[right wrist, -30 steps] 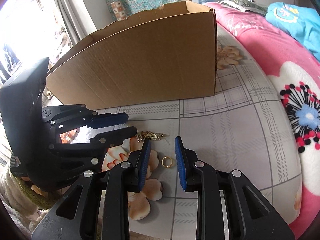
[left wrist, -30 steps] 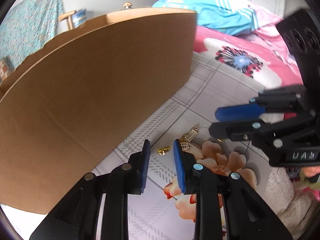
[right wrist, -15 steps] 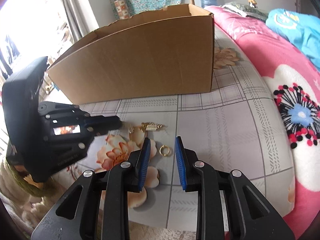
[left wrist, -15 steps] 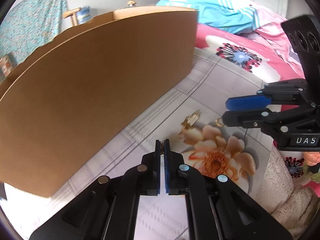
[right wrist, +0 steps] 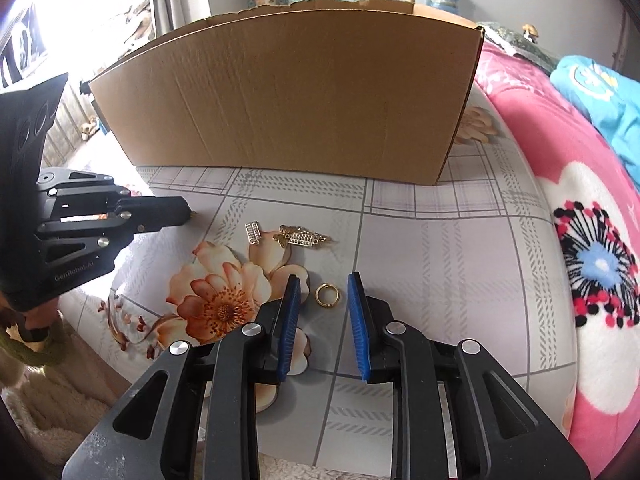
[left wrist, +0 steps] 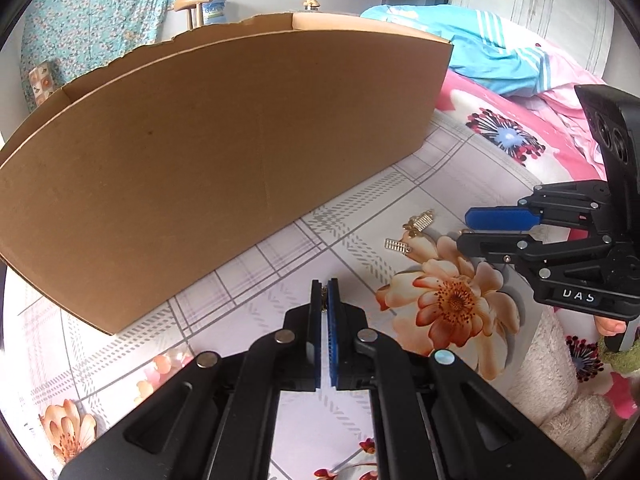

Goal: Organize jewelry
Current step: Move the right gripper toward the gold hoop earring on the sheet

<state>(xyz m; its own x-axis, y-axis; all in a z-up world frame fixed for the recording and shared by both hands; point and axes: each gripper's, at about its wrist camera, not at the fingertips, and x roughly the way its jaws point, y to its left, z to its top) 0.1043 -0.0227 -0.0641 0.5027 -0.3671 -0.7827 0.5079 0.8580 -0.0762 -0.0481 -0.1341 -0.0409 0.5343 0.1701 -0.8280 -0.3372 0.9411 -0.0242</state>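
My left gripper is shut on a small gold charm, which shows only as a sliver between the blue pads. It hangs over the floral tablecloth in front of a large cardboard box. In the right wrist view this gripper comes in from the left with a gold speck at its tip. My right gripper is closing around a gold ring that lies flat on the cloth, and the pads are clear of it. A rectangular charm and a butterfly cluster lie beyond.
The cardboard box stands as a tall wall across the back of the table. A pink flowered blanket with a blue garment lies to the right. Fluffy white cloth hangs at the table's near edge.
My left gripper shut on the small gold charm and carried it left, away from the other pieces. My right gripper moved slightly over the ring and its jaws narrowed a little.
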